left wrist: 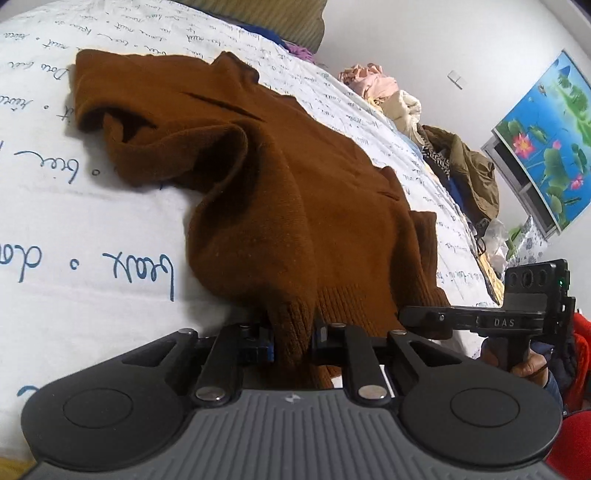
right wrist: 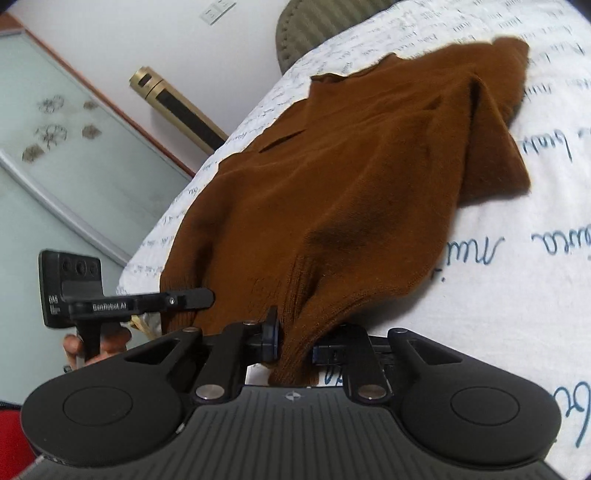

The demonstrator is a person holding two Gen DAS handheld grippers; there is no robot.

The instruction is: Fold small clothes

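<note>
Both your grippers, left (left wrist: pixel 291 343) and right (right wrist: pixel 295 343), clamp the brown sweater's (left wrist: pixel 288 206) ribbed hem on the script-printed bedsheet (left wrist: pixel 92 240); heaped clothes (left wrist: pixel 417 118) crowd its far edge.

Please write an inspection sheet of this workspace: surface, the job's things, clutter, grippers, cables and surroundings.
Surface: white bedsheet with blue handwriting print, covering a bed.
Job's things: one brown knit sweater lying rumpled on the sheet, one sleeve bunched at its far side, ribbed hem toward the cameras.
Clutter: pile of clothes at the bed's far edge; olive striped pillow at the head.
Grippers: left gripper shut on the sweater's ribbed hem; right gripper shut on the hem too, further along.
Cables: nothing seen.
Surroundings: lotus picture on the wall, frosted glass door, gold and black tower appliance.
</note>
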